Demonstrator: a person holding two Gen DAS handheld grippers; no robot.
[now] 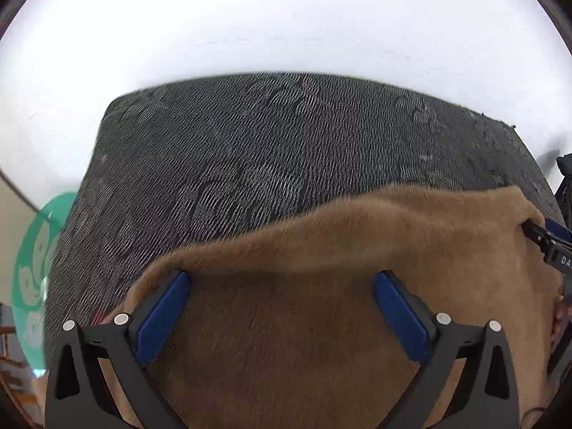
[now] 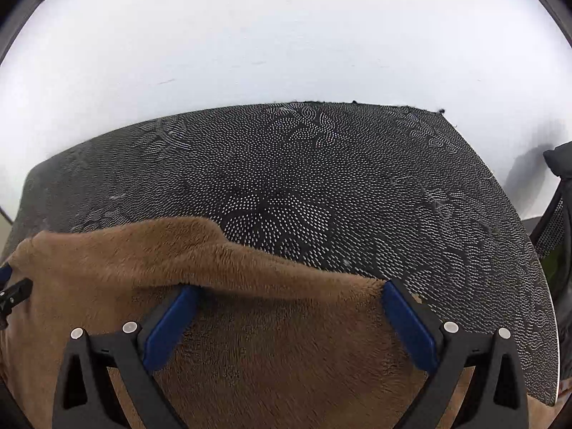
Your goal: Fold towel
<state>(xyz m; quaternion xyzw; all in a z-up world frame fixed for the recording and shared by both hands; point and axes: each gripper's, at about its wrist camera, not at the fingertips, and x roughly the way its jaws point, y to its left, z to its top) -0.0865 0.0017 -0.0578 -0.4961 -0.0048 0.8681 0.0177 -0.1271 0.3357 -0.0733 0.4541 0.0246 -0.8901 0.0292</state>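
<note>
A brown fluffy towel (image 1: 321, 250) lies on the near part of a dark patterned tabletop (image 1: 250, 150). Its far edge runs wavy across both views, towel (image 2: 143, 257). My left gripper (image 1: 282, 275) is open wide over the towel's left part, blue pads (image 1: 161, 318) spread apart and nothing pinched between them. My right gripper (image 2: 291, 286) is open just as wide over the towel's right part, with its right fingertip at the towel's far right edge. Each gripper shows at the rim of the other's view: right gripper (image 1: 547, 246), left gripper (image 2: 14, 295).
The dark tabletop (image 2: 321, 186) stretches bare beyond the towel to a white wall. A green round object with white shapes (image 1: 32, 279) stands off the table's left side. A dark bag with mesh (image 2: 557, 214) hangs off the right edge.
</note>
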